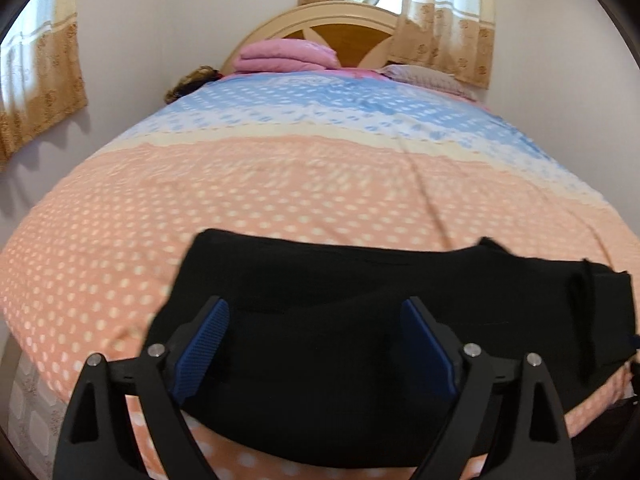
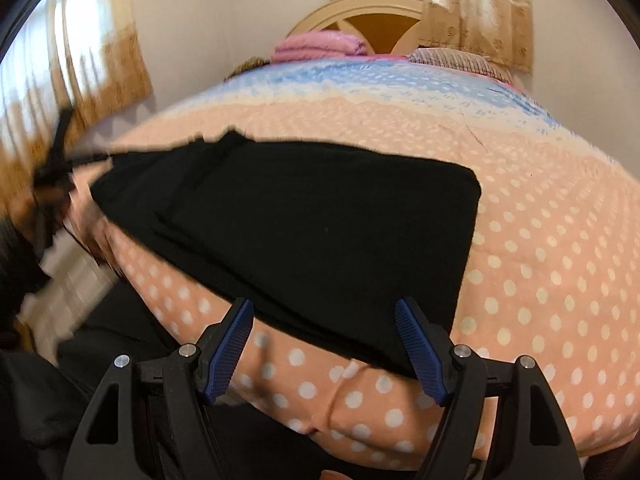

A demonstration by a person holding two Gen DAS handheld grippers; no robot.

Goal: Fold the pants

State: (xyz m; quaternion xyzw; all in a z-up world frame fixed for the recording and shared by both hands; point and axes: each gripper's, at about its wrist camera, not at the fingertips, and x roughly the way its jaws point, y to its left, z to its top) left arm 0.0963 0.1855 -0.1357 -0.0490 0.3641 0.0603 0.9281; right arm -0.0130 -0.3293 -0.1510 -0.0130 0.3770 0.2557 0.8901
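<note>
Pants, black soft cloth (image 1: 320, 340), lying lengthwise across bed edge (left-right) | left gripper (image 1: 316, 344) jaws released, hovering above | right gripper (image 2: 326, 354) jaws released, at near hem

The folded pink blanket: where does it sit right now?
In both wrist views the folded pink blanket lies at the far head of the bed, against the arched wooden headboard, left of the striped pillow.

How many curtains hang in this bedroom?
2: one curtain on the left wall's window, another curtain behind the headboard. More may hang outside the view.
</note>
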